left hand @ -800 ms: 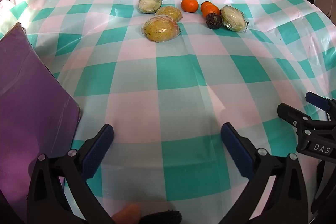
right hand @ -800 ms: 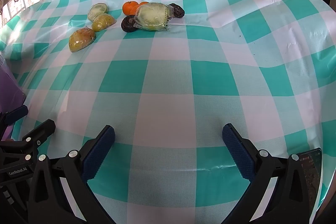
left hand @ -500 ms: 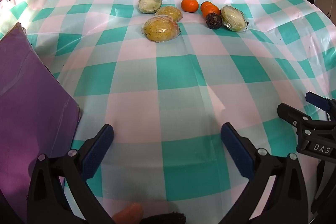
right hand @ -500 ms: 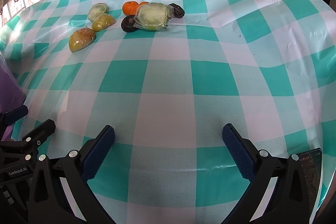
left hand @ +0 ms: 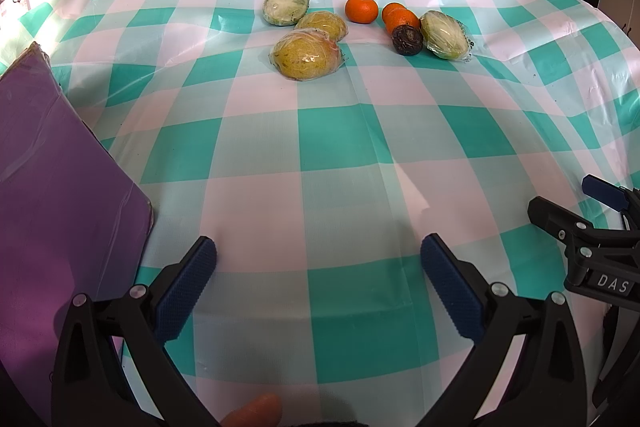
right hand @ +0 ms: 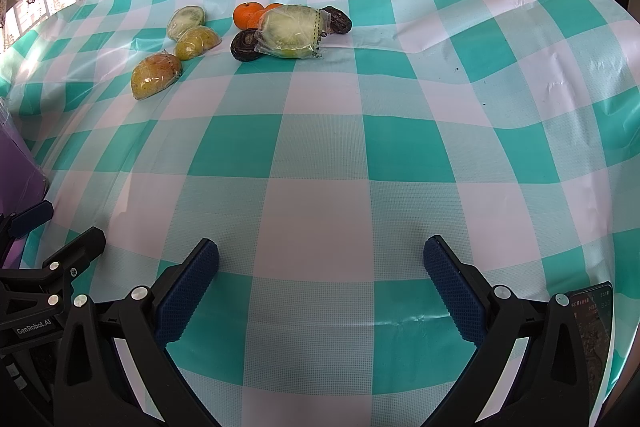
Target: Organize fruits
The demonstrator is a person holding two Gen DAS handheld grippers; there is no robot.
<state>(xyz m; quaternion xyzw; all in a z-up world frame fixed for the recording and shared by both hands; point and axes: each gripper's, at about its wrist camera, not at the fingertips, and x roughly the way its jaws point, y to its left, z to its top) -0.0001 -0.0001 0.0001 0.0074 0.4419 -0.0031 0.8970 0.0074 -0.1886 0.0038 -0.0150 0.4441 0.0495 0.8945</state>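
Gaping, empty: left gripper [left hand: 318,267], right gripper [right hand: 320,267] | second dark fruit [right hand: 338,20] shows only right-wrist

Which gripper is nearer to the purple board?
Left. The left gripper hovers right beside the purple board, which fills its view's left side; the right gripper sits farther right, beyond the left one.

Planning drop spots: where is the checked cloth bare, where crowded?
Bare: the wide band of teal-and-white checked tablecloth between the fruit and both open grippers, left gripper and right gripper; also right of the fruit. Crowded: far centre, around the plastic-wrapped yellow-green mango. Purple sheet borders the left.
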